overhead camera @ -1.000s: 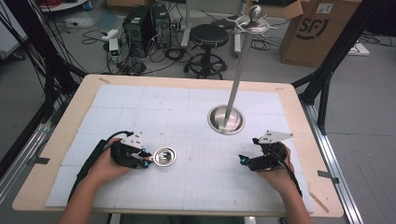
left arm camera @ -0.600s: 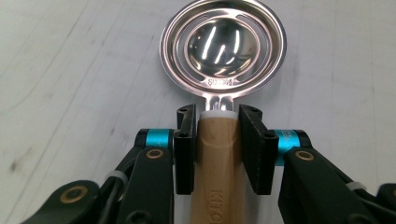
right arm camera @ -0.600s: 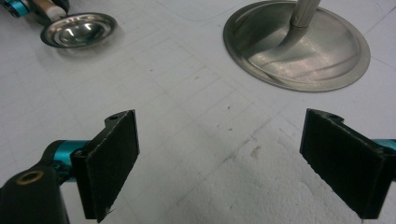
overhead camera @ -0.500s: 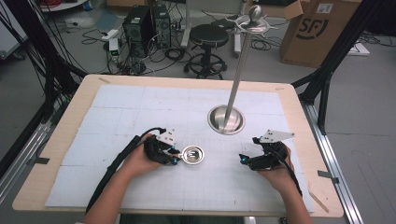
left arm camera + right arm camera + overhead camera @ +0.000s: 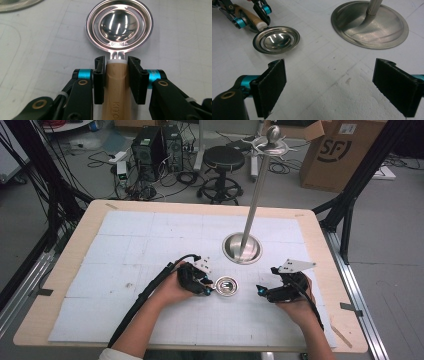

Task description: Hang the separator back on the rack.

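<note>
Left gripper view: the metal strainer spoon lies low over the table, its wooden handle clamped between the left claw pads. In the high view it sits just in front of the stand's round base, between both hands. The right claw gapes wide, empty, resting near the table's right edge. Since a second ago, the left claw and spoon have slid rightward towards the middle; the right claw has kept its place.
</note>
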Tool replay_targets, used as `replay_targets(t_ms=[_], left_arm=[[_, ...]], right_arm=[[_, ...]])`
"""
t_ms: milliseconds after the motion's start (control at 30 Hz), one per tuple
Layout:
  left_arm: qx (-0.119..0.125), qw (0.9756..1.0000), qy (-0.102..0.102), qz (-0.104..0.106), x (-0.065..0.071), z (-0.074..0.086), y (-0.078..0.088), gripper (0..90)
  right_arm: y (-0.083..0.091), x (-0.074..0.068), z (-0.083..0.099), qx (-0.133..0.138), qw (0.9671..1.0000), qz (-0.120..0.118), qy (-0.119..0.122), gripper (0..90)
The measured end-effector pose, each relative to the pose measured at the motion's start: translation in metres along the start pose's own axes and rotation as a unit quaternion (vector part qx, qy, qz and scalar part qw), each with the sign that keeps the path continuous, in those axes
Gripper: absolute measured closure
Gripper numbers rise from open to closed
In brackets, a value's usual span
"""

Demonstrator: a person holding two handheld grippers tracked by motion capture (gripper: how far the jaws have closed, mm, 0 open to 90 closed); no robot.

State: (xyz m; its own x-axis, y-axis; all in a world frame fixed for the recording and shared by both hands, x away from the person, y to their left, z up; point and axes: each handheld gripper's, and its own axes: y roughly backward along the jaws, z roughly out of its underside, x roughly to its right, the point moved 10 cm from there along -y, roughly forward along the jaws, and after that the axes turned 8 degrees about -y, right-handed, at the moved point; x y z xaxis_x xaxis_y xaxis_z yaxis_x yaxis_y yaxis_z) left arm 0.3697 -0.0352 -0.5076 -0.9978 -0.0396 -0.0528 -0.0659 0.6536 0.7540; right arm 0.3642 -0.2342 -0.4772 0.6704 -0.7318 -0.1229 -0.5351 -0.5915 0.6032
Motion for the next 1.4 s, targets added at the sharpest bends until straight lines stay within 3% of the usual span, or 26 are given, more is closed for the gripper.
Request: replay_targets(t_ms=[300,467,567,700,800,833,1000,1067,1100,1167,1233,1300,1333,1367,1400], left_arm=[[0.0,1.0,-0.002,0.007,0.0,-0.016,-0.014,68.4],[0.002,0.9999,-0.001,0.011,-0.001,-0.016,-0.012,66.5],[0.006,0.9999,0.01,0.005,-0.001,-0.015,-0.006,57.6],[0.044,0.9985,0.032,-0.006,-0.002,-0.011,0.019,50.6],[0.052,0.9975,0.043,-0.018,-0.003,-0.004,0.03,46.9],[0.059,0.9965,0.051,-0.029,-0.003,0.005,0.044,43.7],[0.083,0.9922,0.072,-0.059,0.0,0.03,0.08,38.1],[0.09,0.9909,0.076,-0.065,0.0,0.036,0.087,35.6],[0.101,0.9877,0.089,-0.079,0.001,0.047,0.1,34.0],[0.105,0.9866,0.092,-0.084,0.001,0.053,0.106,31.0],[0.105,0.9816,0.112,-0.114,-0.002,0.073,0.119,28.2],[0.106,0.9784,0.125,-0.126,-0.004,0.084,0.129,20.8],[0.106,0.9784,0.125,-0.126,-0.004,0.084,0.129,19.1],[0.12,0.9747,0.129,-0.138,-0.005,0.091,0.14,17.4],[0.127,0.9729,0.129,-0.144,-0.005,0.095,0.145,15.4]], right_arm=[[0.002,0.001,0.0,0.001,1.0,0.003,-0.002,10.5],[0.001,0.0,0.0,0.0,1.0,0.002,-0.001,10.5],[0.002,0.0,0.0,0.001,1.0,0.001,-0.001,10.5],[0.004,0.001,0.0,0.004,1.0,0.001,-0.003,10.5],[0.003,0.001,-0.001,0.005,1.0,0.001,-0.001,10.5],[0.003,0.001,-0.001,0.003,1.0,0.002,0.0,10.5],[0.001,0.001,0.0,0.001,1.0,0.002,0.001,10.5],[0.002,0.002,0.0,0.0,1.0,0.004,-0.003,10.5],[0.002,0.002,0.0,0.002,1.0,0.005,-0.003,10.5],[0.002,0.003,0.0,0.001,1.0,0.006,-0.003,10.5],[0.002,0.003,0.001,-0.003,0.9999,0.009,-0.004,10.5],[0.001,0.003,0.001,-0.004,0.9999,0.01,-0.002,10.5],[0.001,0.003,0.001,-0.004,0.9999,0.01,-0.002,10.5],[0.001,0.002,0.002,-0.007,0.9999,0.01,-0.001,10.5],[0.001,0.001,0.002,-0.007,0.9999,0.009,0.0,10.5]])
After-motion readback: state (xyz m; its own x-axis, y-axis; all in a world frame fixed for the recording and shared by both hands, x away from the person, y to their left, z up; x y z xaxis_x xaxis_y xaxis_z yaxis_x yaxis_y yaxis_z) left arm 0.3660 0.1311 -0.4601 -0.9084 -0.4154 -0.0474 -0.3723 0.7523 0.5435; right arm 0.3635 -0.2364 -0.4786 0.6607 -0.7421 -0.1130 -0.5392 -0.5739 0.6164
